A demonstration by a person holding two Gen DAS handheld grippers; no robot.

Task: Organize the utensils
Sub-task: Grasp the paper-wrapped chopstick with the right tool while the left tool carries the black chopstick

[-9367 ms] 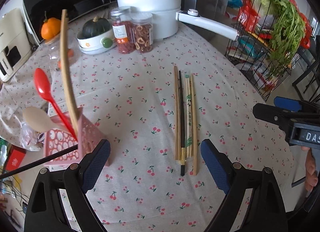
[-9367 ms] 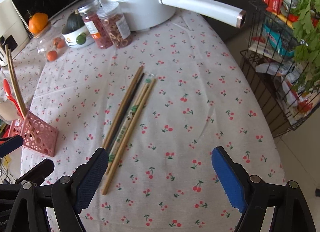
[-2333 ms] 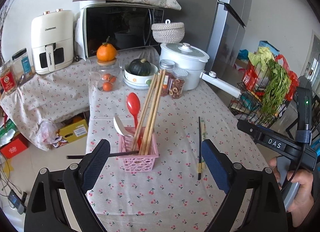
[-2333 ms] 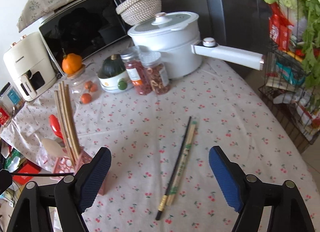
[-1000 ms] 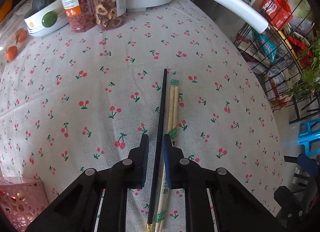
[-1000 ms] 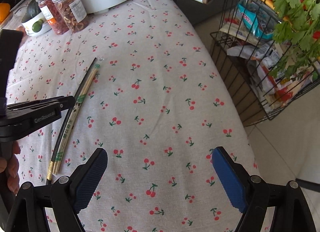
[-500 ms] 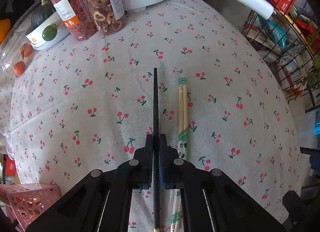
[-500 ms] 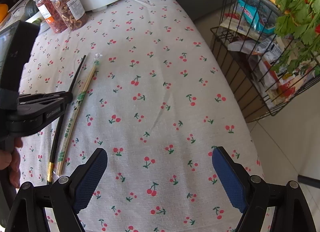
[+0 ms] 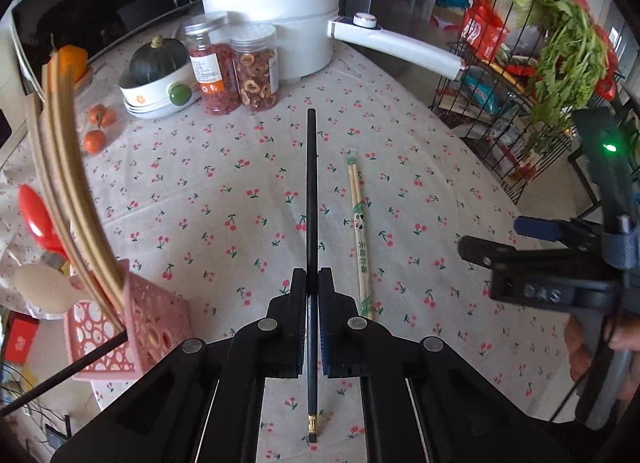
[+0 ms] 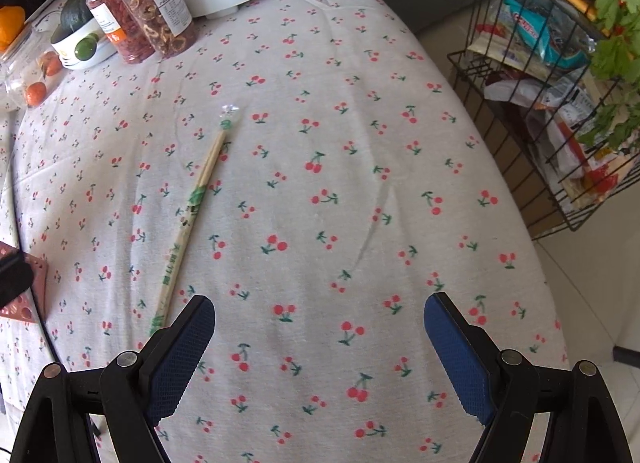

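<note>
Fingers point(image 9: 298, 303) of the left gripper point(image 9: 312, 283) are pinched tight on a black chopstick point(image 9: 311, 191), which runs straight out between the pads and pokes back behind them too, its gold-banded end point(image 9: 311, 419) showing below. It looks lifted clear of the cherry-print cloth point(image 9: 224, 183). Just to its right, a wrapped pair of pale chopsticks point(image 9: 359, 231) lies flat on the cloth near the middle of the table, apart from the black one.

At the table's left edge stands a pink basket point(image 9: 132, 327) — long wooden chopsticks point(image 9: 66, 167), a red spoon point(image 9: 38, 219) and a pale spoon point(image 9: 38, 287) stick out of it, and another black stick point(image 9: 64, 375) juts out from beside it.

Right gripper point(image 10: 320, 339) hangs over bare cloth near the right edge with its blue pads point(image 10: 182, 359) spread wide, nothing between them; the wrapped pair point(image 10: 192, 215) lies just left of its left finger. A hand point(image 9: 600, 355) grips its handle.

Along the far edge sit a white pot point(image 9: 276, 15), two jars point(image 9: 236, 63) and a bowl with a green squash point(image 9: 158, 75). A wire rack of greens point(image 9: 532, 63) stands off the right edge.
</note>
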